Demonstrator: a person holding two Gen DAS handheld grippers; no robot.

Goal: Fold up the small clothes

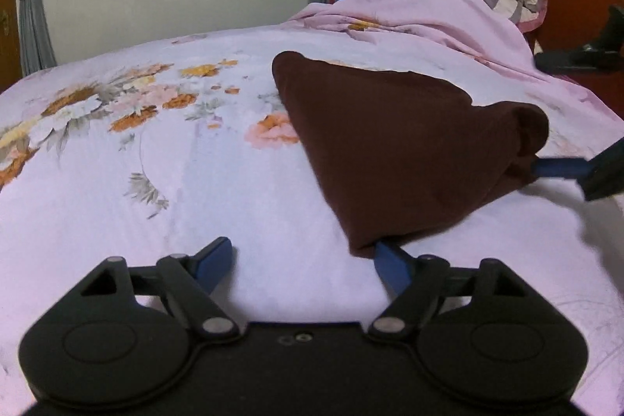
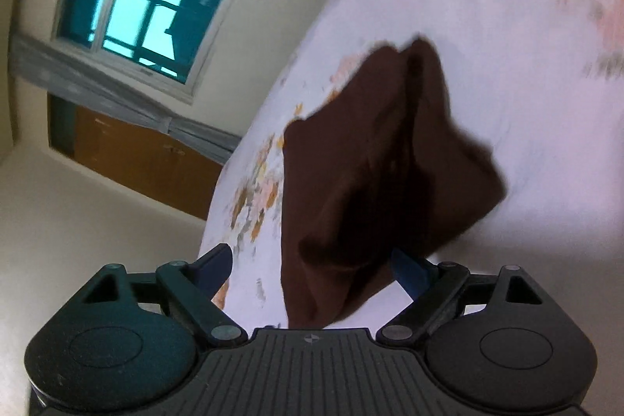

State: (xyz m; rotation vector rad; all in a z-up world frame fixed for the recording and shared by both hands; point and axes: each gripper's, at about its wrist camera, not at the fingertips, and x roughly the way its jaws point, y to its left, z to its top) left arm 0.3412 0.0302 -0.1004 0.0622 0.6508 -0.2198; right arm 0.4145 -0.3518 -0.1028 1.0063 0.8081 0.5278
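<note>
Brown garment (image 1: pixel 394 151) lay on the floral bedsheet (image 1: pixel 156 151) | our left gripper (image 1: pixel 304 260) and right gripper (image 2: pixel 312 268) both spread, garment draped over one finger each | mid-fold; next likely needs pinching corners.

Brown cloth (image 1: pixel 394 147) drapes over one blue fingertip (image 1: pixel 390 260) of the wide-spread left gripper (image 1: pixel 304 256).

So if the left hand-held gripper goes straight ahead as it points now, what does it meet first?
Probably the floral bedsheet: its open fingers frame bare sheet, and the brown garment lies to the right, over one fingertip. Depth is unclear.
</note>
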